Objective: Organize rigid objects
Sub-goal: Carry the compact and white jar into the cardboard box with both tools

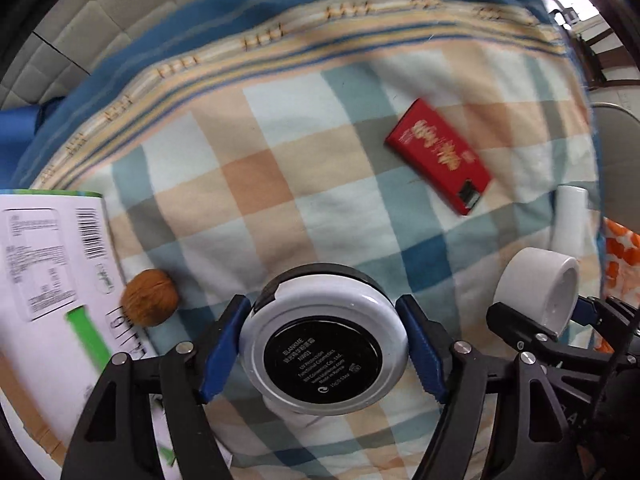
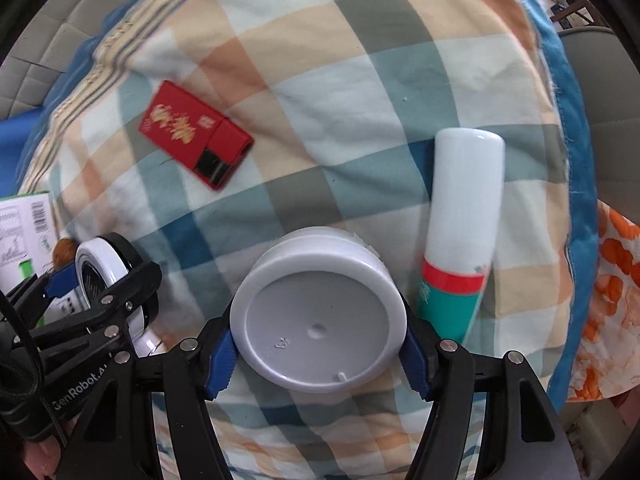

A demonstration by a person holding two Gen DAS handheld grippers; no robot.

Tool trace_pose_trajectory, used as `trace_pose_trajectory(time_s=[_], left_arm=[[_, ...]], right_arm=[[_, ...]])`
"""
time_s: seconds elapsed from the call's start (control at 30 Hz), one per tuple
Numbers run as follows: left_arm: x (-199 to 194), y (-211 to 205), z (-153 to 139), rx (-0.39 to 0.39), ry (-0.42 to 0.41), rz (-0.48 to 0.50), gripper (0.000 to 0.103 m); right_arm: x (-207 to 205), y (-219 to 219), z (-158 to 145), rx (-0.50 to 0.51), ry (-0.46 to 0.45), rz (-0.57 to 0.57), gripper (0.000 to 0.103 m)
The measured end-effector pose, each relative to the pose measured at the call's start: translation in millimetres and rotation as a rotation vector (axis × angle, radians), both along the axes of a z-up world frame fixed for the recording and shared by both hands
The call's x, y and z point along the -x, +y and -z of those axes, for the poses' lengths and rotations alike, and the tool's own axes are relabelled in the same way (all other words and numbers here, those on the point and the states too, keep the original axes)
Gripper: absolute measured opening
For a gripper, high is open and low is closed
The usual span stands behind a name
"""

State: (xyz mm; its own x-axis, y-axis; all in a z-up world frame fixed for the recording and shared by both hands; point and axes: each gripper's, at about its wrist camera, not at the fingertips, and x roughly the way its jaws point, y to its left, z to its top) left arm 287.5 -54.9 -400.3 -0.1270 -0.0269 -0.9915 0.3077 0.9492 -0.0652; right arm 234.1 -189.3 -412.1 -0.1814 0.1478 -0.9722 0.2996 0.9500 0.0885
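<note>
My left gripper (image 1: 325,344) is shut on a round white compact with a black label (image 1: 323,350), held over the checked cloth; the compact also shows in the right wrist view (image 2: 98,276). My right gripper (image 2: 320,350) is shut on a white round jar (image 2: 318,316), bottom toward the camera; the jar shows at the right of the left wrist view (image 1: 540,286). A red box with gold lettering (image 1: 438,156) (image 2: 192,134) lies flat on the cloth. A white and green tube (image 2: 460,232) lies right of the jar. A walnut (image 1: 149,298) rests beside a white printed box (image 1: 44,280).
The checked cloth (image 2: 340,92) with a blue border covers a rounded surface. Quilted beige upholstery (image 1: 100,12) lies behind it. An orange-patterned fabric (image 2: 612,272) hangs at the right edge. A blue object (image 1: 16,128) sits far left.
</note>
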Motion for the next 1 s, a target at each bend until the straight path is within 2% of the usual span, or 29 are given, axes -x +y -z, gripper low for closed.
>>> trace_pose_trajectory(time_s=[0.13,0.37,0.5,0.57,0.67,0.83,1.0], left_arm=[[10.2,7.5,-33.3,0.036,-0.052,-0.013,0.073],[22.0,42.0,-114.0,0.111,-0.171,-0.044,0.073],[16.2,85.2,-151.6,0.143,-0.217,-0.081,0.073],[25.2,113.0,-169.1,0.145,-0.250,-0.104,0.073],[31.0,156.0,-188.2,0.143,-0.289,-0.142,0.073],[44.0,226.9,-197.0,0.115,-0.319,-0.214,0.073],[50.7,300.3,-180.2,0.069,-0.301,-0.294,0.073]], right_arm=[[6.7,7.7,-25.6,0.000,-0.033,-0.014,0.070],[21.9,34.4,-87.1,-0.025,-0.124,-0.049,0.070],[22.2,53.2,-122.2,-0.048,-0.180,-0.084,0.070],[22.0,68.2,-141.9,-0.063,-0.209,-0.101,0.070],[22.9,103.2,-163.0,-0.085,-0.251,-0.138,0.070],[23.5,174.9,-178.4,-0.133,-0.281,-0.202,0.070],[18.5,252.0,-171.1,-0.165,-0.261,-0.264,0.070]])
